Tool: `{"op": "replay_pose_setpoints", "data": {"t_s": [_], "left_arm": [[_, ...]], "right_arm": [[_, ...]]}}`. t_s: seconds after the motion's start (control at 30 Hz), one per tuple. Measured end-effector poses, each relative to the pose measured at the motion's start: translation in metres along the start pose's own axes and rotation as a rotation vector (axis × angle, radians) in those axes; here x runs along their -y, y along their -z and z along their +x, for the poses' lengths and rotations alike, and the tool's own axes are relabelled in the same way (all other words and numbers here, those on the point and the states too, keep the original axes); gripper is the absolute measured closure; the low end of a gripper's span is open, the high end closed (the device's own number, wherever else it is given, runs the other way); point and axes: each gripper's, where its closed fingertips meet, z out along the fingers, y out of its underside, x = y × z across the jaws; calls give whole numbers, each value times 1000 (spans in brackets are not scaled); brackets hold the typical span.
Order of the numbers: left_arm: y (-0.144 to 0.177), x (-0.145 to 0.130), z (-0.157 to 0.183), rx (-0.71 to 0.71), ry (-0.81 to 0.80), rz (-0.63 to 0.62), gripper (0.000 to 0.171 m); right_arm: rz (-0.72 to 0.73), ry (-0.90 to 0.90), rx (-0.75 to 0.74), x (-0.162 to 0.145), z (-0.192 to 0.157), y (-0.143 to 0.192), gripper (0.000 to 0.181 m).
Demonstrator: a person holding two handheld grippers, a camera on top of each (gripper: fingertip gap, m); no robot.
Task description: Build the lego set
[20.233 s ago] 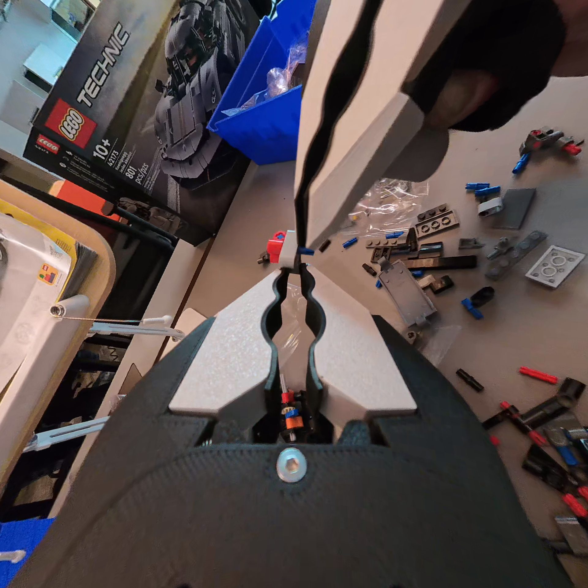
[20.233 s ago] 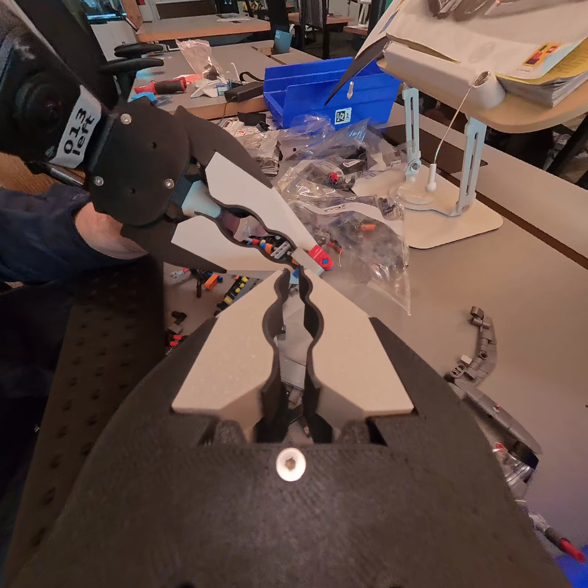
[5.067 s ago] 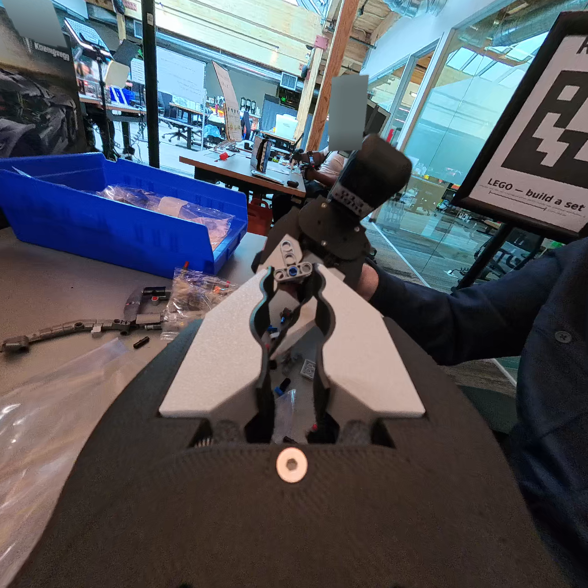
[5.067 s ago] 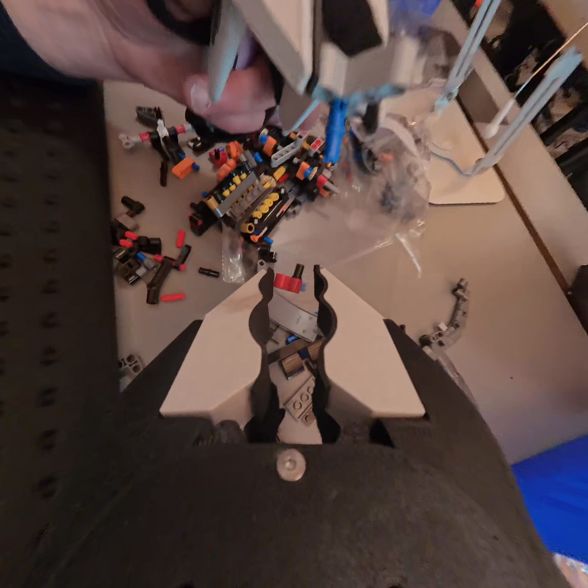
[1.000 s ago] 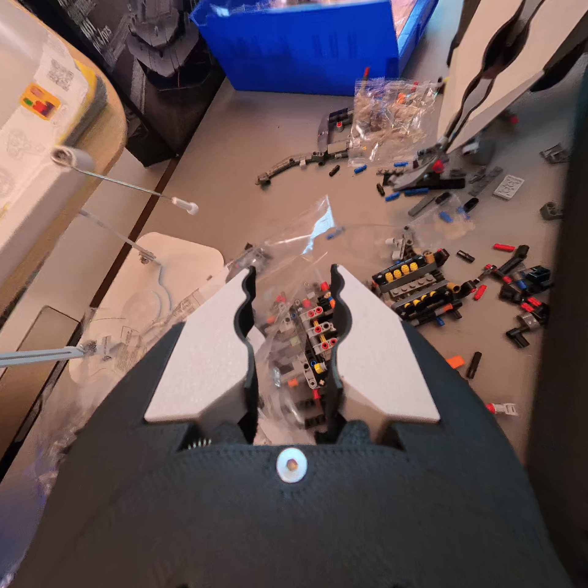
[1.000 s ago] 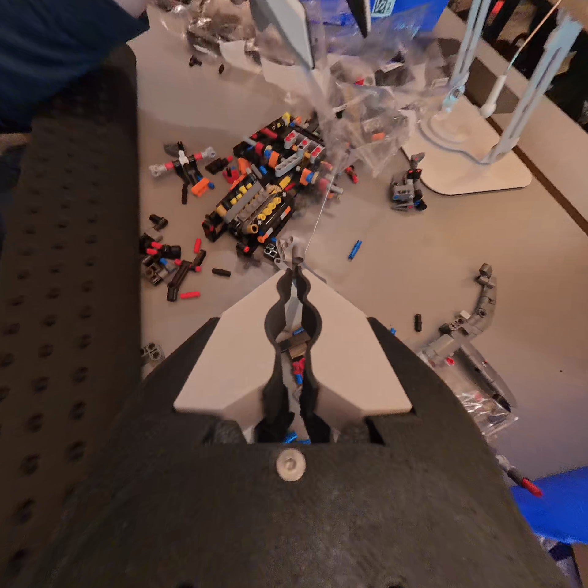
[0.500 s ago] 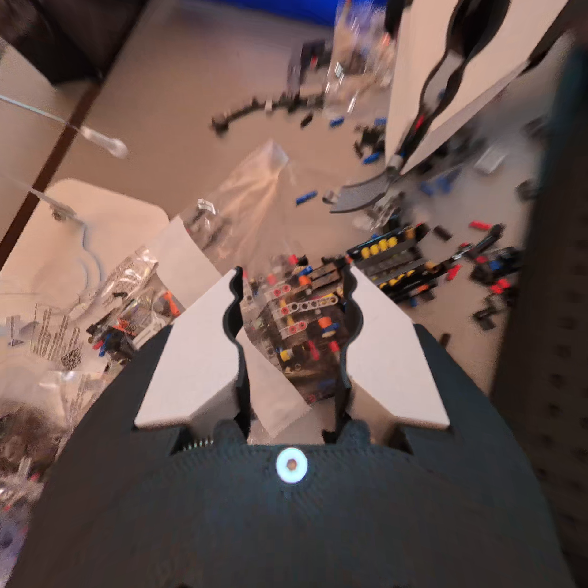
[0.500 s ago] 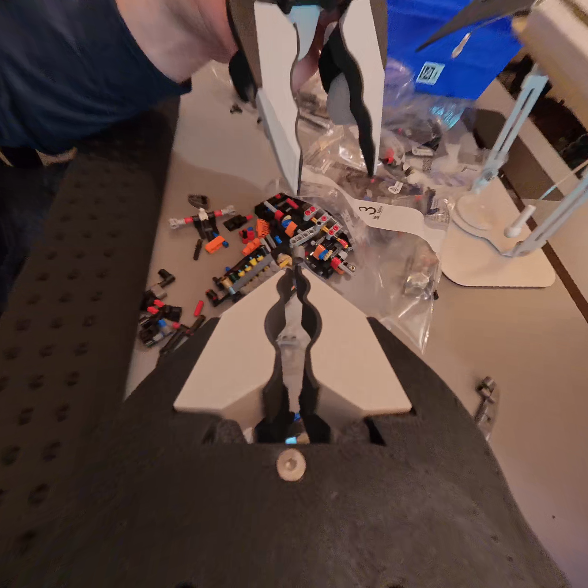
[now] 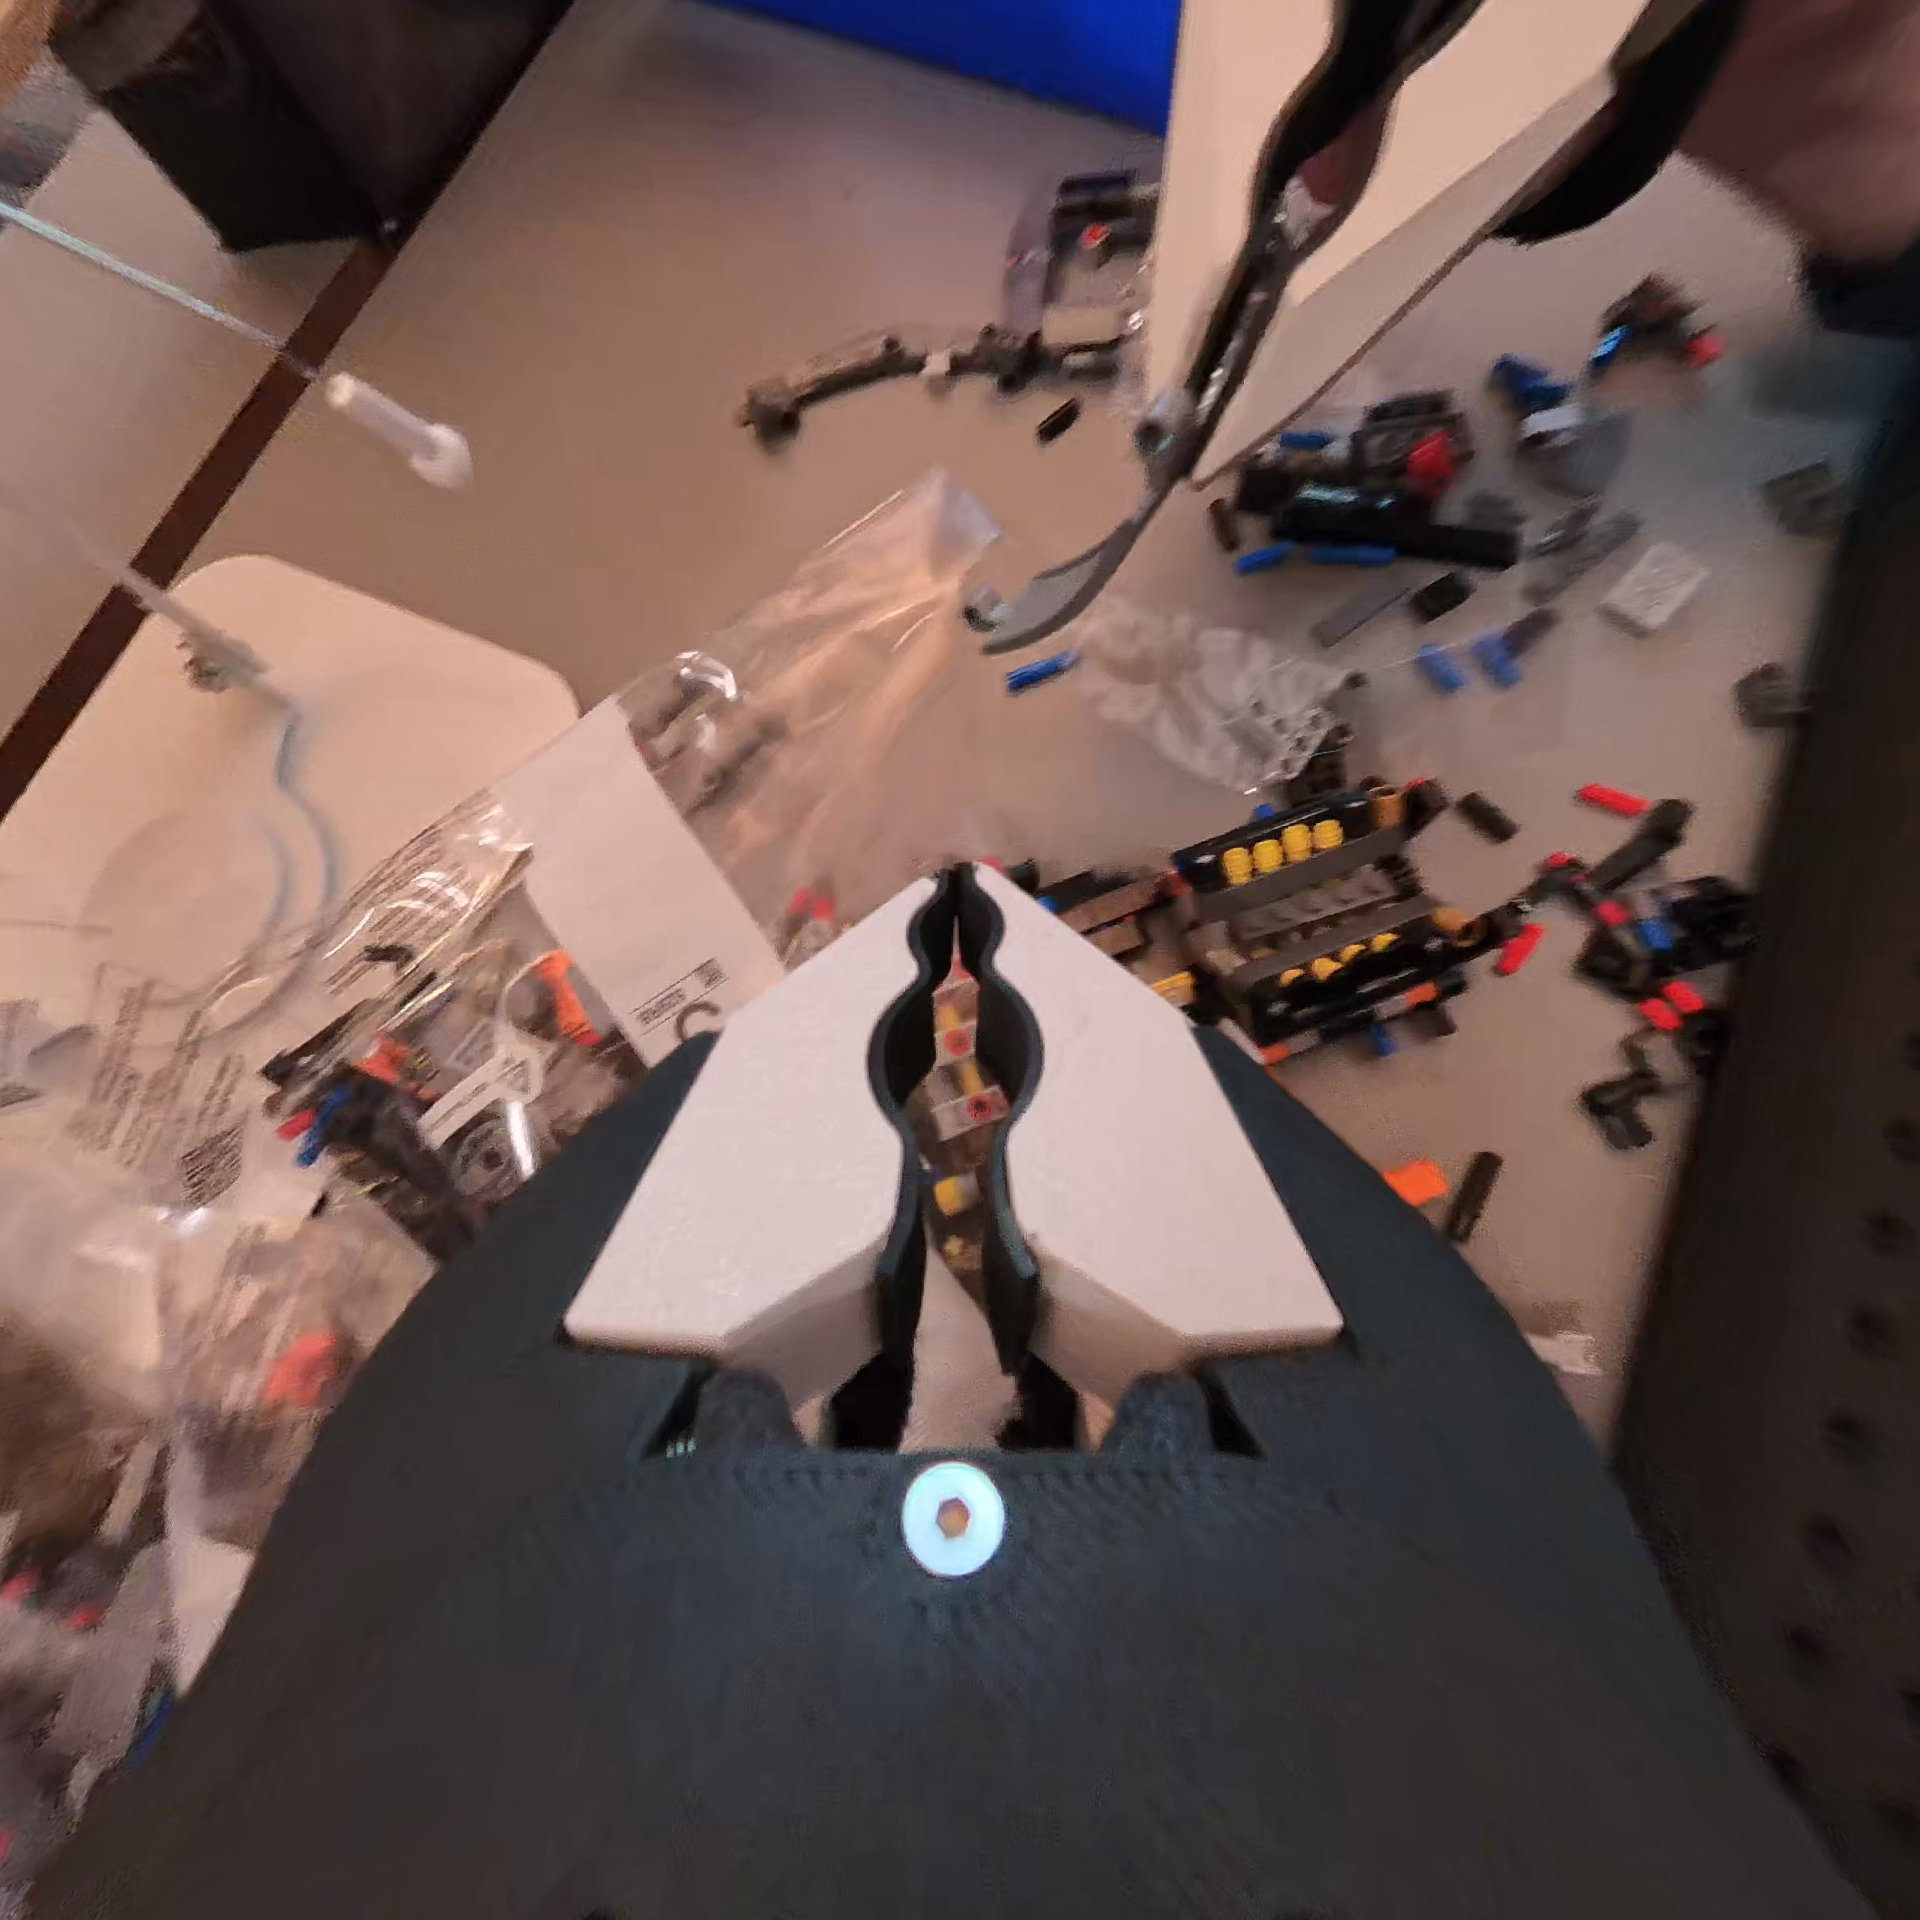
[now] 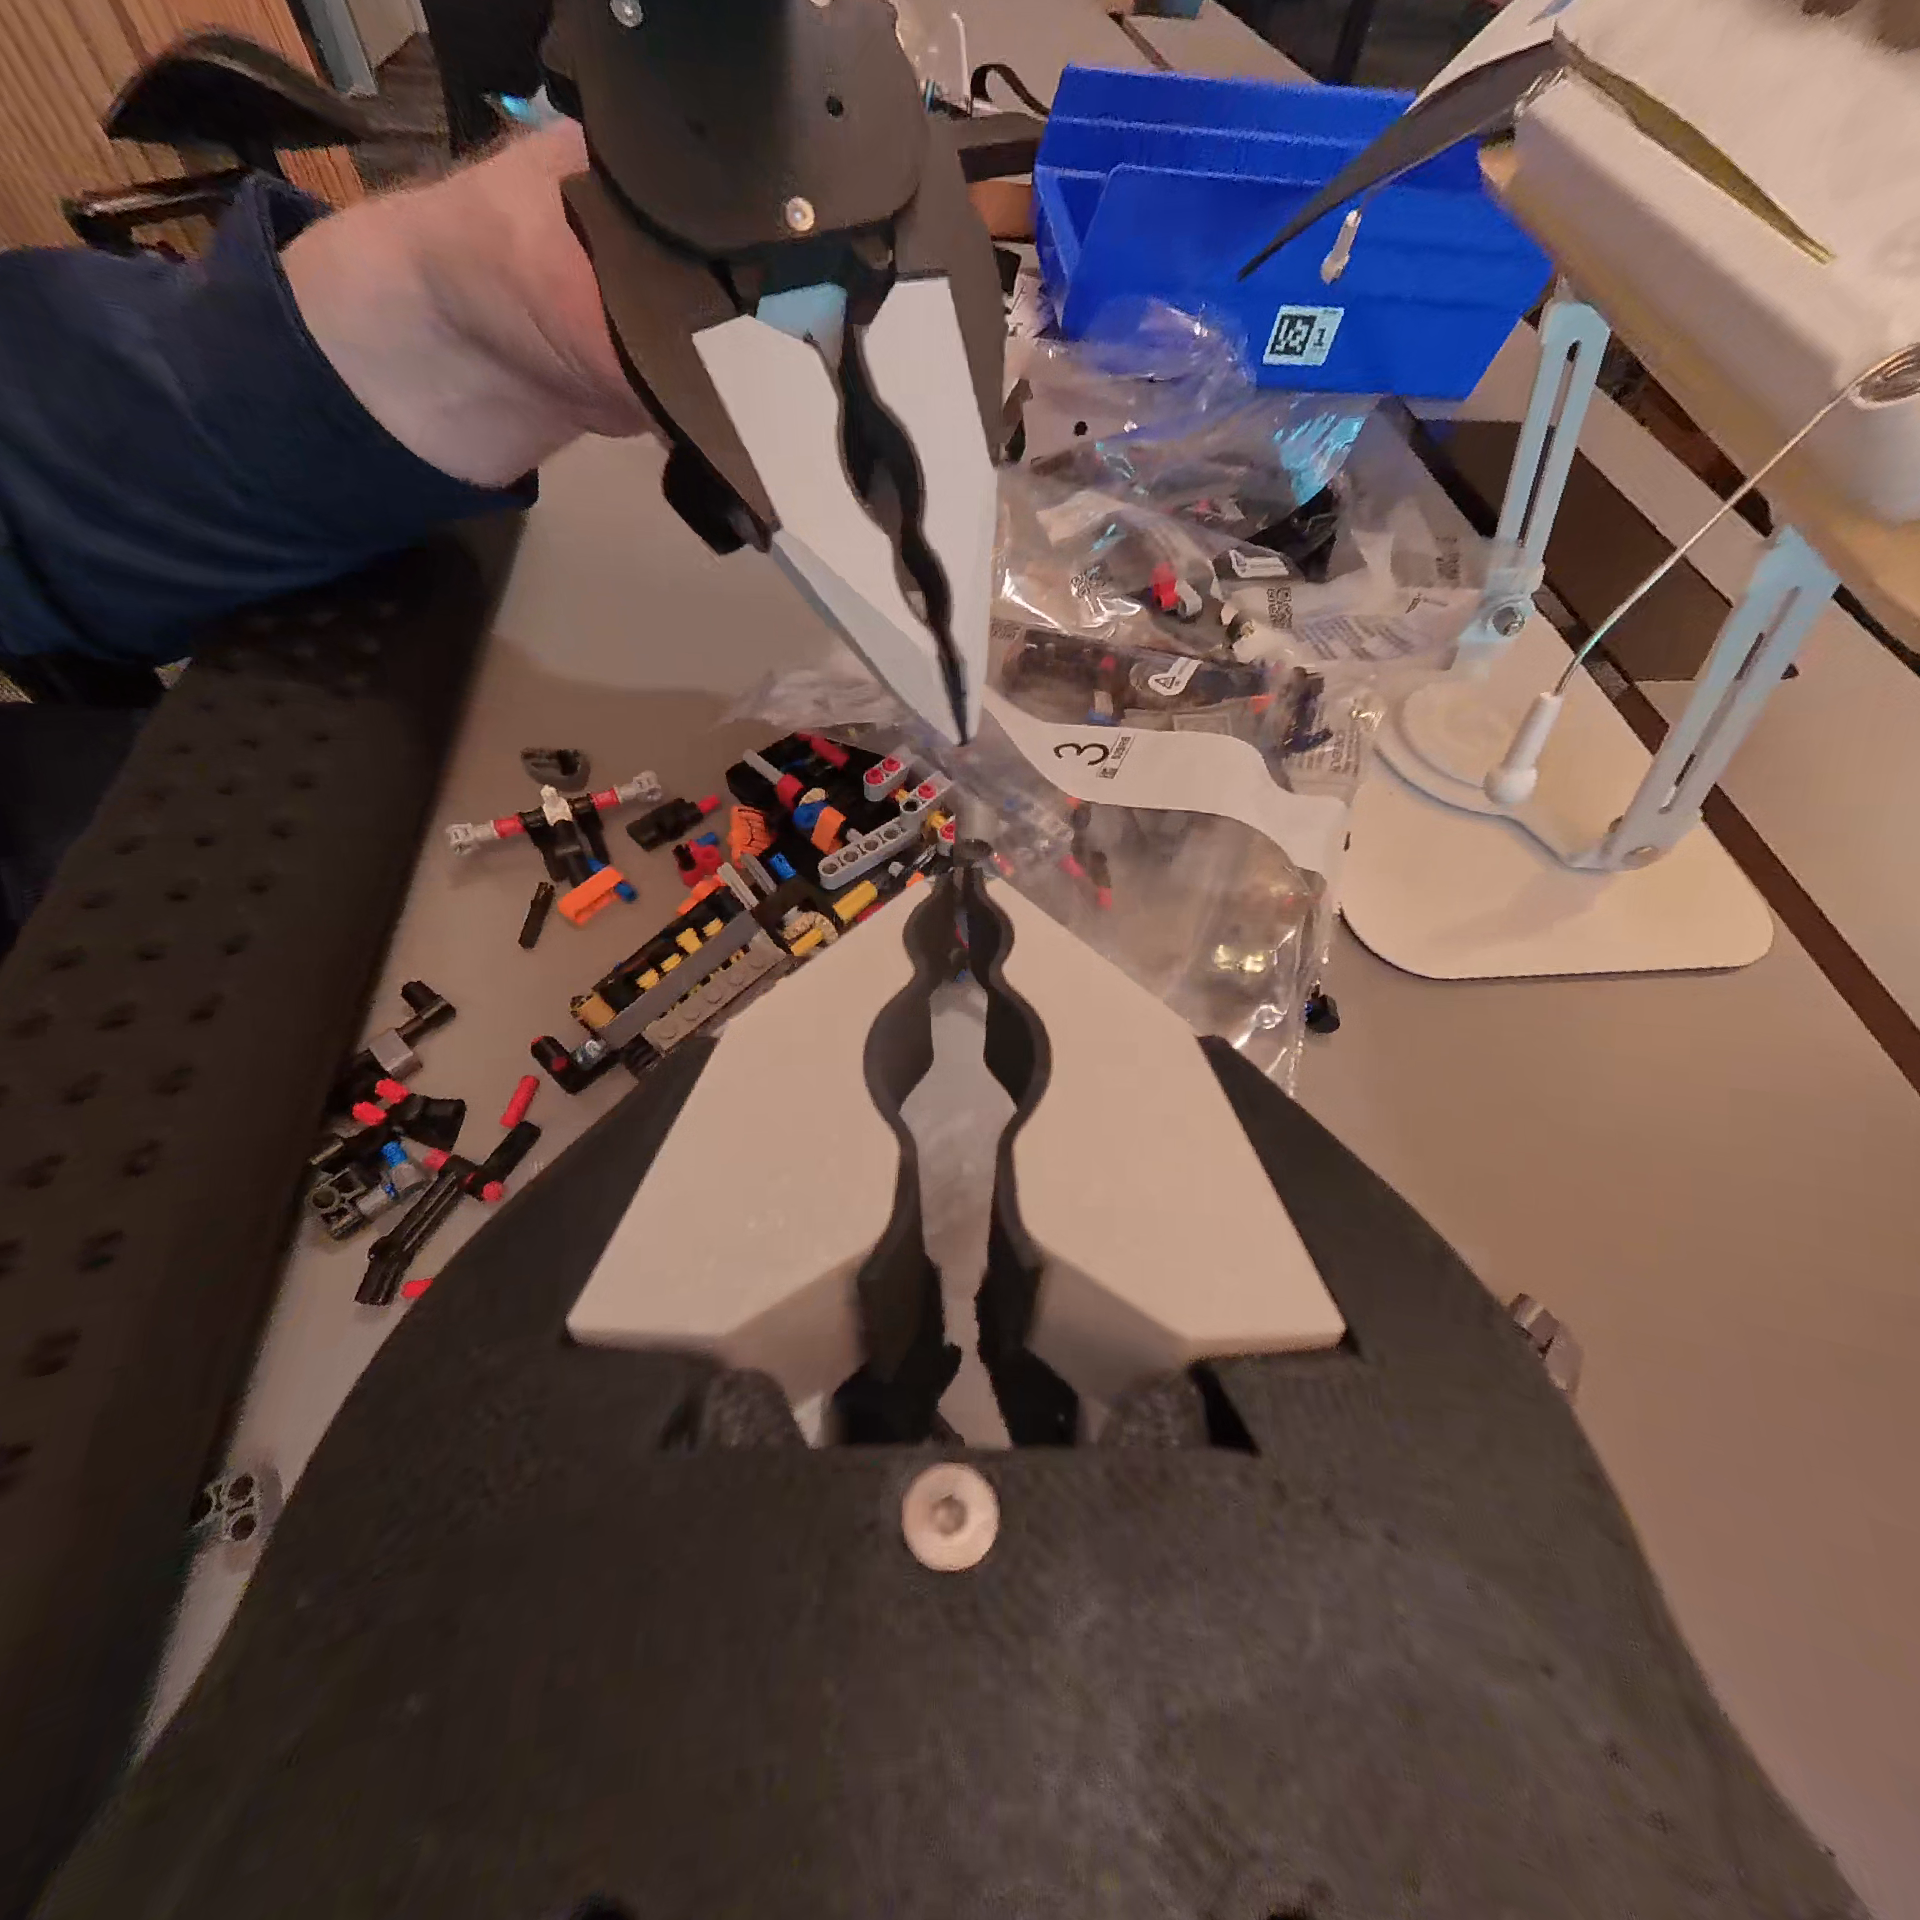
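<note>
My left gripper (image 9: 958, 875) is shut, and in the right wrist view (image 10: 954, 727) its tips pinch the edge of a clear plastic bag (image 10: 1174, 894) that lies over part of the Lego build. The partly built black, grey and yellow assembly (image 9: 1311, 935) sits on the table just right of the left gripper; it also shows in the right wrist view (image 10: 717, 961). My right gripper (image 10: 964, 883) is shut on a grey curved panel piece (image 9: 1075, 587), which hangs from its tips (image 9: 1179, 442) above the table.
Bags of parts (image 10: 1153, 582) lie near a white stand (image 10: 1558, 914) holding the booklet. A blue bin (image 10: 1247, 229) stands at the back. Loose pins and beams (image 10: 416, 1143) lie beside a black perforated mat (image 10: 156, 987). More loose parts (image 9: 1382, 509) lie further out. One gripper's finger ends stand about 8 cm off the other's.
My left gripper was open above the bag and has shut on it. My right gripper has kept hold of the grey panel and moved closer to the left gripper.
</note>
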Motion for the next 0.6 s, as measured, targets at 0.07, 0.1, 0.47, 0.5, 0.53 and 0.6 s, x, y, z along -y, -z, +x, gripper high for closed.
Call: {"op": "replay_pose_setpoints", "data": {"t_s": [0.07,0.1,0.47,0.5,0.53,0.6], "left_arm": [[0,6,9,-57,14,37,171],[0,5,7,-41,20,31,171],[73,0,-60,251,130,150,150],[89,-3,-67,282,151,177,148],[105,-5,-71,307,167,210,146],[136,-16,-79,359,177,235,147]], "right_arm": [[-16,11,-3,-2,-1,-2,181],[-21,19,7,-3,-4,-3,181],[-72,38,-9,-17,-7,-14,181],[-67,39,-11,-17,-7,-14,181],[-62,40,-17,-16,-7,-14,181],[-47,47,-35,-15,-6,-12,181]]}}
